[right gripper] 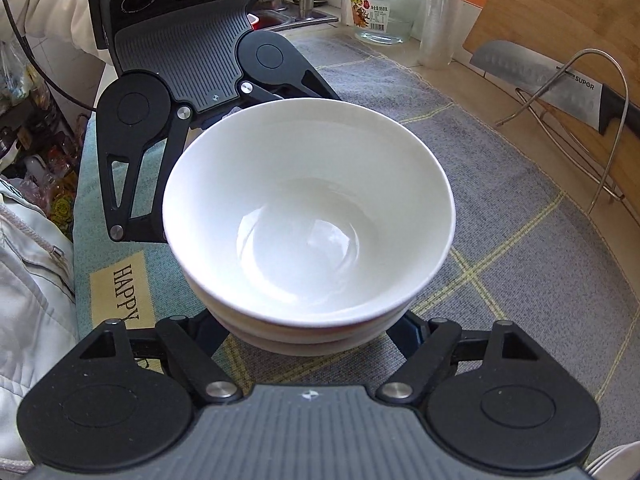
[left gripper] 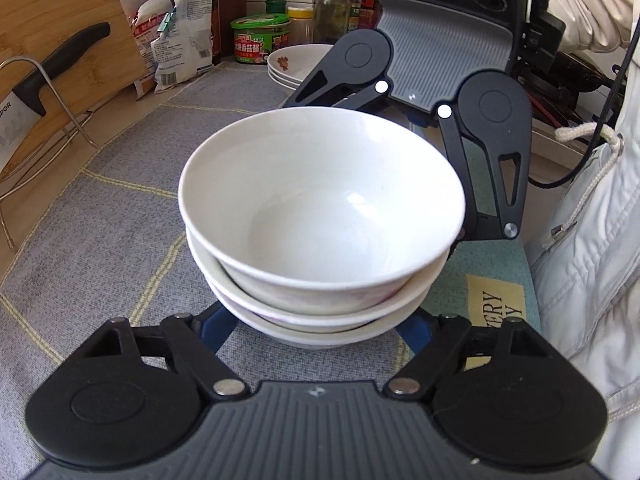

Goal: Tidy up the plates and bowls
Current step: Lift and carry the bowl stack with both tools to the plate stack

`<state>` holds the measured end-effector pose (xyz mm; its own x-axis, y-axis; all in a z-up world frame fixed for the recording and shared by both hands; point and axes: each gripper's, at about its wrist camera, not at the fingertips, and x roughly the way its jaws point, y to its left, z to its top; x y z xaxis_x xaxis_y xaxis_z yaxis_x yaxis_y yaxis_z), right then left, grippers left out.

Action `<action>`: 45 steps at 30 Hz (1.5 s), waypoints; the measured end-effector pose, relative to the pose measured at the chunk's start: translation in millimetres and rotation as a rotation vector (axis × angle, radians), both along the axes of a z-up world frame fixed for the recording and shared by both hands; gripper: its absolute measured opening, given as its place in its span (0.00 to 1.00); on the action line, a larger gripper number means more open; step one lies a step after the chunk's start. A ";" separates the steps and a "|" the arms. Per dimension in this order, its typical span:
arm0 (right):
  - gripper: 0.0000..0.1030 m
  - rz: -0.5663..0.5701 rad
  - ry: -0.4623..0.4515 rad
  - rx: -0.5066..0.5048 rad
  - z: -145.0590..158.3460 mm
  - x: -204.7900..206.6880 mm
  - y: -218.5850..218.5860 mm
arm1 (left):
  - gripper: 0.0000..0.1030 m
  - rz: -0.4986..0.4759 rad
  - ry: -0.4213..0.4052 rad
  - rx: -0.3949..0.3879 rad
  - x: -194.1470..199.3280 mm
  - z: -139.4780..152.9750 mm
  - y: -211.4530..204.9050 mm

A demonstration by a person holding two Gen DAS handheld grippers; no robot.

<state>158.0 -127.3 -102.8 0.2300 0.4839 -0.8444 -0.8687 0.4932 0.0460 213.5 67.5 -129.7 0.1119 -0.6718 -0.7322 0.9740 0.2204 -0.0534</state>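
Bowl stack (left gripper: 320, 216) sits on the grey mat (left gripper: 100, 240) near the desk's front edge. Left gripper (left gripper: 316, 330) and right gripper (right gripper: 316, 332) straddle its base from opposite sides; finger contact hidden, can't tell. Plates (left gripper: 290, 66) behind, mat between them bare.

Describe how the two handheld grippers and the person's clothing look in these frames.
Both grippers are alike: the right gripper and the left gripper have a ribbed grey body, black rounded linkage arms with silver pivot pins, and blue fingers. Three round lens-like rings sit on each top housing. The person wears a light, off-white jacket with a drawcord, and a black cable trails beside it.
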 end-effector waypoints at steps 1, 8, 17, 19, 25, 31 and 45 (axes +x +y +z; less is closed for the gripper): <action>0.83 -0.002 0.000 0.001 -0.1 -0.4 0.2 | 0.81 -0.001 0.001 0.000 0.5 0.0 0.0; 0.84 -0.002 -0.019 -0.011 0.3 -2.3 3.3 | 0.81 -0.015 -0.014 0.010 0.0 1.6 -0.5; 0.84 -0.004 -0.028 -0.024 2.8 -4.2 4.4 | 0.81 -0.006 -0.025 0.019 -1.8 2.8 -0.3; 0.84 -0.004 -0.034 -0.025 4.4 -5.3 4.9 | 0.81 -0.003 -0.024 0.018 -1.6 4.2 0.0; 0.84 -0.008 -0.035 -0.020 11.5 -8.7 -0.2 | 0.81 -0.006 -0.045 0.022 -5.3 13.6 -3.9; 0.84 -0.012 -0.052 -0.020 24.4 -14.1 -14.1 | 0.81 -0.011 -0.059 0.021 -7.3 25.0 -15.6; 0.84 -0.119 -0.086 -0.056 50.4 -22.3 -84.4 | 0.81 -0.117 -0.116 -0.005 -0.5 41.4 -87.8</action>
